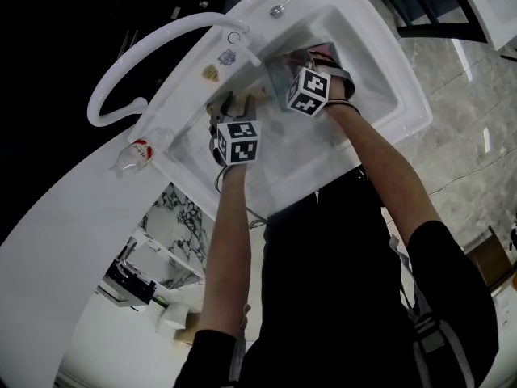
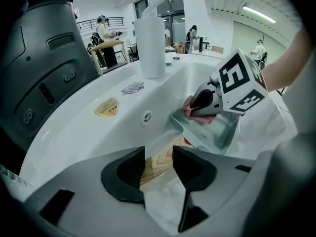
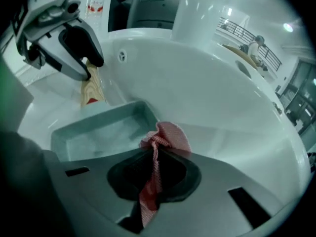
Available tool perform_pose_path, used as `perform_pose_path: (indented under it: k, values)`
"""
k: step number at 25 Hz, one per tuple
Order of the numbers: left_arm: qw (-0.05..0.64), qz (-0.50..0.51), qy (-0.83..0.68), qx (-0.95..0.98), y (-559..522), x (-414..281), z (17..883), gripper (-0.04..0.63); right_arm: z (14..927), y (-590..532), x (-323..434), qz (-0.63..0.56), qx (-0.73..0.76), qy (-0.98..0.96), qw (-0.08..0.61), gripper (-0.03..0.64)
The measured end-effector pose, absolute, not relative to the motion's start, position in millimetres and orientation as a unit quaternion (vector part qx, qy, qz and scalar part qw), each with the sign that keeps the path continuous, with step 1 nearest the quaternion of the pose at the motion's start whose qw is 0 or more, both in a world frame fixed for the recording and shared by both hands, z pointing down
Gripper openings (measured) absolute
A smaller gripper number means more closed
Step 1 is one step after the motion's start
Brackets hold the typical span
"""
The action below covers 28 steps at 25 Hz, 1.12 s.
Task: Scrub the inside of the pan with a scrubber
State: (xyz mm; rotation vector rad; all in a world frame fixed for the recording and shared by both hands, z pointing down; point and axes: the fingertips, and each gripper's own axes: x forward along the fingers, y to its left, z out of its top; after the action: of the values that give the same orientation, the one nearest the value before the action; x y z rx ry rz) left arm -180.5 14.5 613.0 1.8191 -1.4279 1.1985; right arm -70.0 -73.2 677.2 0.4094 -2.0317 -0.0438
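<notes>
A square grey pan [image 3: 94,130] with a wooden handle [image 3: 91,90] lies in the white sink [image 1: 380,87]. My left gripper [image 2: 158,154] is shut on the wooden handle [image 2: 160,162], at the pan's near-left end. My right gripper [image 3: 154,169] is shut on a pink mesh scrubber [image 3: 170,135], which sits at the pan's rim, over its inside. In the left gripper view the right gripper [image 2: 198,105] presses the scrubber [image 2: 189,104] into the pan [image 2: 219,132]. In the head view both grippers reach into the basin, left [image 1: 228,107] and right [image 1: 289,65].
A curved white faucet [image 1: 153,43] arches over the sink's back edge, with its column [image 2: 149,46] near the pan. A plastic bottle [image 1: 137,152] lies on the counter at left, a spoon [image 1: 283,6] on the far rim. Stickers [image 2: 106,106] and an overflow hole [image 2: 146,116] mark the basin wall.
</notes>
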Motion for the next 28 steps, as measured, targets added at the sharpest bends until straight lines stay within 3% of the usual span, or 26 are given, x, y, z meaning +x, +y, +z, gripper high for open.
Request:
perform_pose_path:
  k: [7,14,19,28]
  values:
    - [0.265,0.442,-0.534,0.67,13.8,-180.4,612.8,0.196,683.8,-89.3,-30.4,-0.082,0.188,-0.791,0.576,0.034]
    - [0.267,0.44,-0.538,0.668,13.9,-180.5,613.2,0.198,689.6,-91.8,3.3,0.037,0.286,-0.759,0.583,0.031]
    - [0.267,0.441,-0.537,0.667,14.0,-179.8,612.3,0.196,688.7,-72.3,0.1,0.05,0.308,-0.748,0.586,0.031]
    - [0.266,0.442,-0.538,0.667,13.8,-180.4,612.8,0.198,674.9,-51.0,-68.7,0.146,0.29,-0.829,0.456,0.031]
